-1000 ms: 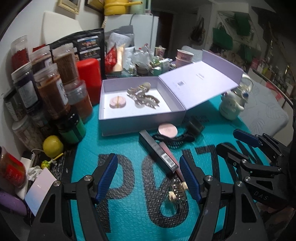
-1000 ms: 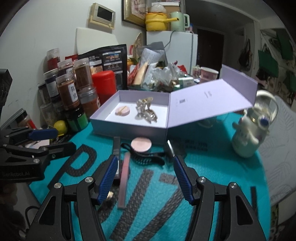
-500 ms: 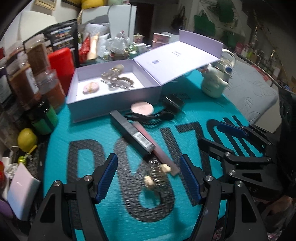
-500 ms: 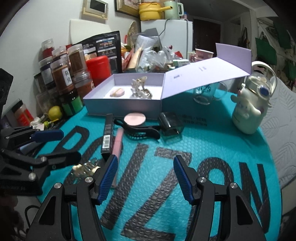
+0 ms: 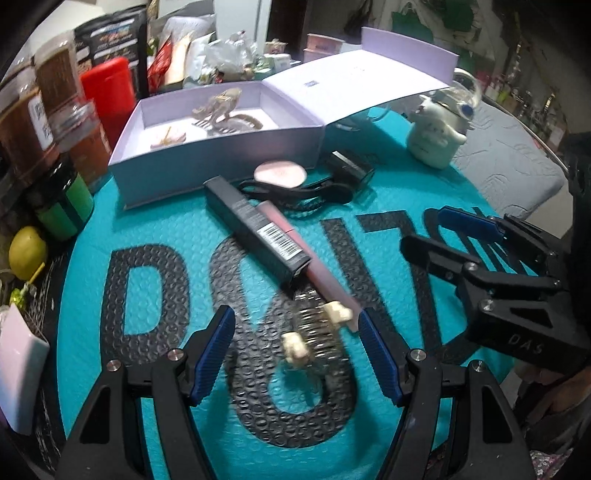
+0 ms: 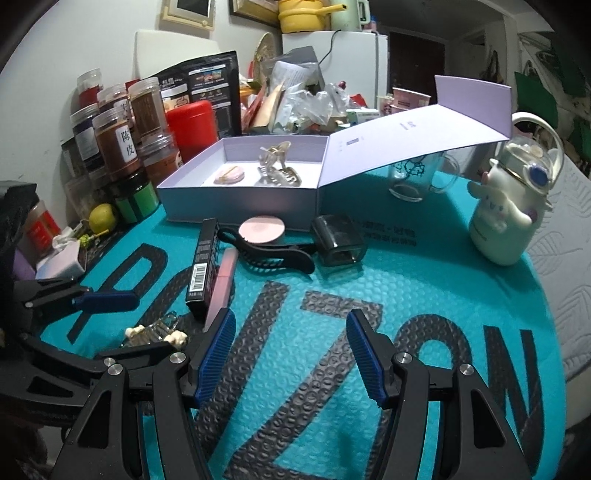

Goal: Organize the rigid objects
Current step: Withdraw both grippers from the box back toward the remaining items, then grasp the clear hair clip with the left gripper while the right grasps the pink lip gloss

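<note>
Left wrist view. Your left gripper [image 5: 295, 354] hangs over the teal mat [image 5: 147, 229] with its blue pads apart and nothing pressed between them. Framed between the fingertips lies the clip [image 5: 314, 336] — a clear, ribbed hair claw with two cream knobs, blurred here, resting on a black printed letter. Its far end sits just beside the pink tube [image 5: 317, 266], which lies along the black carton [image 5: 255, 229] with a barcode label. Beyond them: a black clip [image 5: 303, 192], a pink disc [image 5: 280, 173] and a dark case [image 5: 351, 170], all just in front of the box [image 5: 221, 155]. The box is lavender, lid thrown open to the right, and holds pale claw clips and a small pink piece. Your right gripper [image 5: 436, 236] enters from the right edge, jaws parted and empty.

Right wrist view. The right gripper [image 6: 291, 354] is spread open over bare mat, holding nothing. The clip [image 6: 155, 332] shows at lower left, between the left gripper's [image 6: 122, 325] fingers, on the mat and near the carton [image 6: 205, 266]. The box [image 6: 240, 203] stands at mid-table — its lid overhangs a glass mug [image 6: 424, 177]. A white bottle [image 6: 509, 214] stands at the right. Jars [image 6: 114, 144], a red canister [image 6: 192, 125] and a lemon [image 6: 101, 216] crowd the left edge against the wall; a white fridge [image 6: 332, 62] carries a yellow pot [image 6: 303, 14].
</note>
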Available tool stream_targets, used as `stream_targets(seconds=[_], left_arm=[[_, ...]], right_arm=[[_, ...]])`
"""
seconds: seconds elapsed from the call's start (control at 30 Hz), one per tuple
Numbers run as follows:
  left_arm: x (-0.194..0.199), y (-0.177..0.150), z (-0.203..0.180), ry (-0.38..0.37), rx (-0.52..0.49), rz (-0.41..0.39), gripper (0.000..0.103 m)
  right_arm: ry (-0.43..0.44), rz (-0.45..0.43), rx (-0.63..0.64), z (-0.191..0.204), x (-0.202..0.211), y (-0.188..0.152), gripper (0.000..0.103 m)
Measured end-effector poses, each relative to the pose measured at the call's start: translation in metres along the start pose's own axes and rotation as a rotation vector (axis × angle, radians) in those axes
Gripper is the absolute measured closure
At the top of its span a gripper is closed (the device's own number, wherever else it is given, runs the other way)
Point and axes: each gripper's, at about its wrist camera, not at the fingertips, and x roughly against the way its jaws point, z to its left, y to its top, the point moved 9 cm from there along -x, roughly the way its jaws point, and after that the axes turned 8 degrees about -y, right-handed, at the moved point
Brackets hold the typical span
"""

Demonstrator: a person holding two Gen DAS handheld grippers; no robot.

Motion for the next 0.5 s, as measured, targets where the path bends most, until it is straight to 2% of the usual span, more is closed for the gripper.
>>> stream_targets(seconds=[0.5], left_arm=[[0.017,0.003,0.058,0.060,0.136,-0.061,0.034]], right_arm=[[0.062,0.036,0.036,0.024,-0.020,0.004,0.040]])
